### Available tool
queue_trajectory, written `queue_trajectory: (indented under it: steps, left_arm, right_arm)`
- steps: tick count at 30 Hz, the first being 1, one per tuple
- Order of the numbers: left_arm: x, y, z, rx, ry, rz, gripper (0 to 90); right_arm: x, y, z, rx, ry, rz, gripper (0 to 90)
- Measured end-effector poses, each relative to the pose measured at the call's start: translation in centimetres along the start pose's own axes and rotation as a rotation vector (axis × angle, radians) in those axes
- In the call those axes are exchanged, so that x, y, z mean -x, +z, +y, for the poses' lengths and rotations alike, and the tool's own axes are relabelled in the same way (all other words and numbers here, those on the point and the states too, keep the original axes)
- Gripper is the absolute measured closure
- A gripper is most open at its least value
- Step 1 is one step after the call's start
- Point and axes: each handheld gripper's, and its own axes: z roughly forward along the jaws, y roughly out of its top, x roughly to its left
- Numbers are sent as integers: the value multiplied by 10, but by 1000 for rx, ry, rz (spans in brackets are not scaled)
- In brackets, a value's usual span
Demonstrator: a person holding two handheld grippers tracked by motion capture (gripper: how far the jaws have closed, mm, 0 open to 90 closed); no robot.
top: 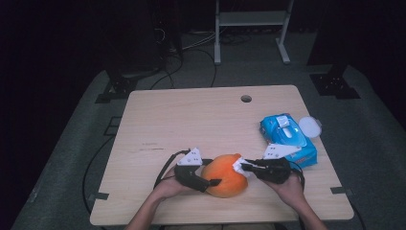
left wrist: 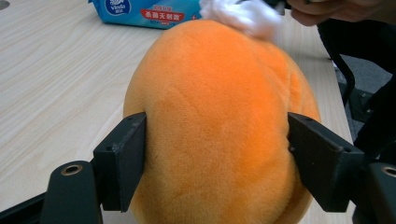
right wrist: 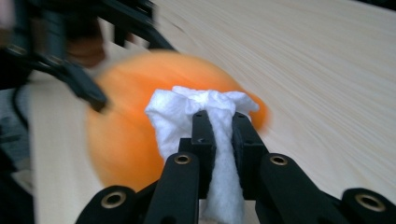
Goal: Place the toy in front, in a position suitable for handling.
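An orange plush ball [top: 225,175] rests on the wooden table [top: 191,124] near its front edge. My left gripper [top: 210,183] is shut on the plush ball [left wrist: 215,121], one jaw pressing each side. My right gripper [top: 243,166] is shut on a crumpled white wipe [right wrist: 196,114], which touches the ball's upper right side [top: 238,164]. In the left gripper view the wipe [left wrist: 243,16] sits on the ball's far top. The right gripper view is blurred around the ball [right wrist: 126,135].
A blue pack of wet wipes [top: 288,136] with its lid flipped open lies right of the ball, and a white round lid [top: 310,126] sits beside it. A cable hole [top: 246,98] is at the table's far edge.
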Motion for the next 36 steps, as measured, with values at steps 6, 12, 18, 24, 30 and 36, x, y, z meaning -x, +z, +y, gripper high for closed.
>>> queue_trajectory:
  steps: [6,12,18,24,30,36]
  left_arm:
    - [3,2,1,6,39,-9,243]
    - [9,3,3,7,74,-17,224]
    - [0,-4,8,38,-21,-37,171]
    - [17,7,14,9,65,21,261]
    - [19,4,12,10,82,-1,262]
    - [22,6,15,1,96,3,260]
  right_arm:
    - [10,-3,-10,-23,48,-9,810]
    - [-6,0,4,28,12,48,810]
    - [-1,-2,-2,7,15,51,810]
    - [-17,1,8,26,-24,103,810]
    - [-16,0,10,10,-55,72,810]
    - [-1,-9,2,5,-3,9,810]
